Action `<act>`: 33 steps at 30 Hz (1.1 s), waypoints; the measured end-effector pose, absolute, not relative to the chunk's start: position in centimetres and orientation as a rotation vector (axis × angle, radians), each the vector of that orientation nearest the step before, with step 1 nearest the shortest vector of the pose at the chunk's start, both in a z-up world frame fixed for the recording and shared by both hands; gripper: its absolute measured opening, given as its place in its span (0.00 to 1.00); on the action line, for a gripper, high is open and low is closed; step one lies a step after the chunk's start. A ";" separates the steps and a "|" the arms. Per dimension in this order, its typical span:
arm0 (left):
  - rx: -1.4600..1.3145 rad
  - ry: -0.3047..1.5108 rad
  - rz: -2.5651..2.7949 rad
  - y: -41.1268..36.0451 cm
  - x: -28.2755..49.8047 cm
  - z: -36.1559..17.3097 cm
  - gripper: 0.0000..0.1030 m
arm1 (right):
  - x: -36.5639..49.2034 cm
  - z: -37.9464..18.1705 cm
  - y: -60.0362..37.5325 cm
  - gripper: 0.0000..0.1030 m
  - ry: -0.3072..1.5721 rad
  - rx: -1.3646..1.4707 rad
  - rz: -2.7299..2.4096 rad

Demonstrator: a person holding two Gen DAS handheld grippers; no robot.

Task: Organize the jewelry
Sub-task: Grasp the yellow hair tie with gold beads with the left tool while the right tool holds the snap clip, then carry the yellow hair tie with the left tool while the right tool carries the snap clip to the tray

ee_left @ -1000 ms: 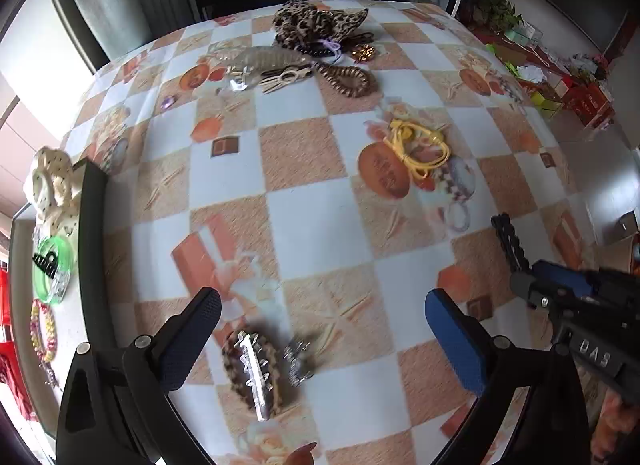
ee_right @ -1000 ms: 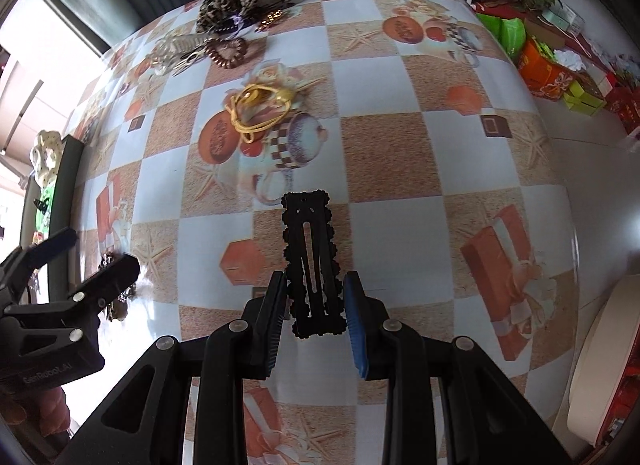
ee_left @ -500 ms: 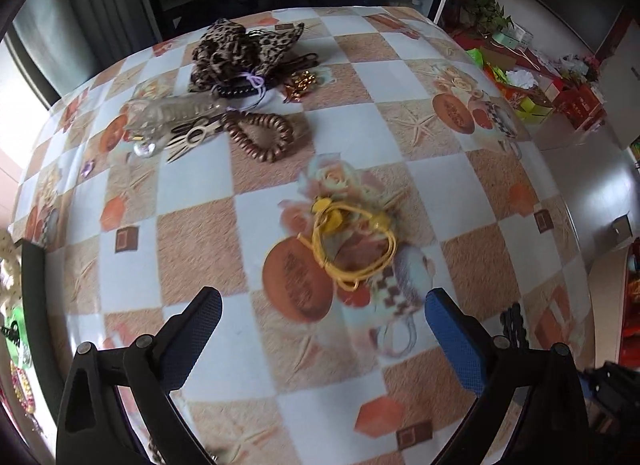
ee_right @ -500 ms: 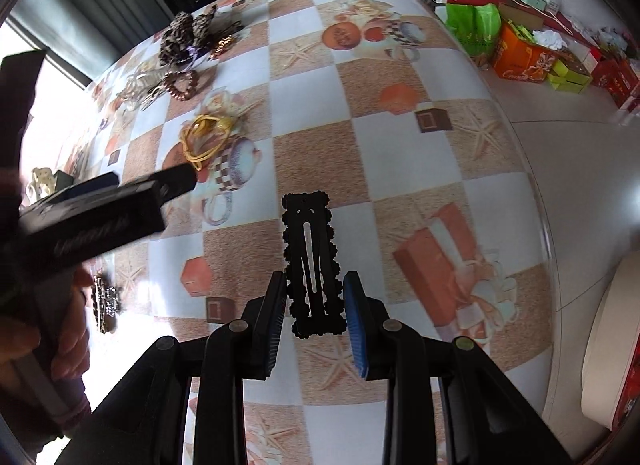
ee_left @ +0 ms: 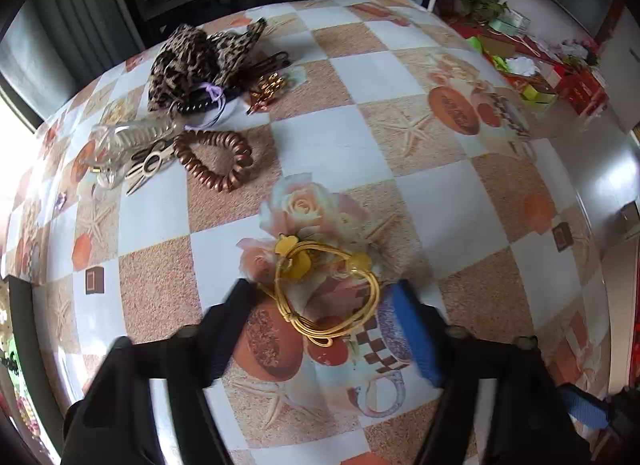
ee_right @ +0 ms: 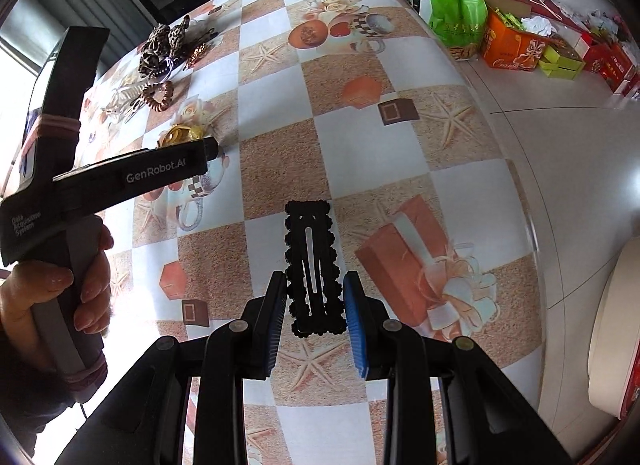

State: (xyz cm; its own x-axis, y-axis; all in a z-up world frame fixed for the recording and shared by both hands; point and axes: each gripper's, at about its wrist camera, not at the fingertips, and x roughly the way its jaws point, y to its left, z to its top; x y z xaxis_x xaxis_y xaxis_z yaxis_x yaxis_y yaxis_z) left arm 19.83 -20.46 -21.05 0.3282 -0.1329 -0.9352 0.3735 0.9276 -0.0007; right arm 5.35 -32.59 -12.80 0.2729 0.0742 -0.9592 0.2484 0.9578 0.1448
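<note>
Bright window glare, fisheye-warped edges

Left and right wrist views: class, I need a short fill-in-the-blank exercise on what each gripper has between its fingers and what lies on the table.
1. The right gripper is clamped on a black ____ clip.
2. The left gripper is closing around a bundle of ____ hair ties.
3. The coiled hair tie near the far pile is ____ in colour.
4. The fabric scrunchie at the far edge has a ____ print.

Missing words: hair; yellow; brown; leopard

Left claw (ee_left: 320, 305) closing, right claw (ee_right: 314, 303) clamped, both angled downward.
</note>
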 end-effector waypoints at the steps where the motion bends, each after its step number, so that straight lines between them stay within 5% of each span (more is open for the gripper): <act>1: 0.241 1.187 -0.348 -20.6 19.7 -20.8 0.36 | 5.4 -12.8 -32.6 0.31 1.294 0.289 -0.120; 3: 0.251 1.190 -0.363 -20.7 19.5 -20.7 0.09 | 5.4 -12.8 -32.6 0.31 1.293 0.287 -0.119; 4: 0.242 1.198 -0.370 -20.6 19.5 -20.6 0.08 | 5.5 -12.7 -32.5 0.31 1.292 0.284 -0.118; 12: 0.123 1.220 -0.412 -17.6 17.2 -19.0 0.07 | 5.6 -12.0 -31.2 0.27 1.275 0.275 -0.099; 14: 0.111 1.215 -0.409 -16.4 16.3 -18.3 0.07 | 5.7 -11.9 -30.9 0.04 1.280 0.287 -0.091; 21: 0.085 1.209 -0.385 -12.4 13.4 -16.3 0.07 | 5.6 -12.2 -30.5 0.04 1.295 0.318 -0.096; 23: 0.086 1.208 -0.380 -11.5 12.7 -16.2 0.07 | 5.4 -12.2 -31.0 0.14 1.289 0.327 -0.142; 24: 0.084 1.208 -0.377 -11.1 12.4 -16.1 0.07 | 5.3 -12.2 -31.3 0.41 1.290 0.334 -0.157; 26: 0.079 1.214 -0.369 -10.6 12.0 -16.1 0.07 | 4.9 -12.3 -31.7 0.74 1.275 0.345 -0.180; 33: 0.075 1.215 -0.357 -9.9 11.0 -15.8 0.07 | 6.1 -14.5 -29.6 0.59 1.330 0.191 -0.187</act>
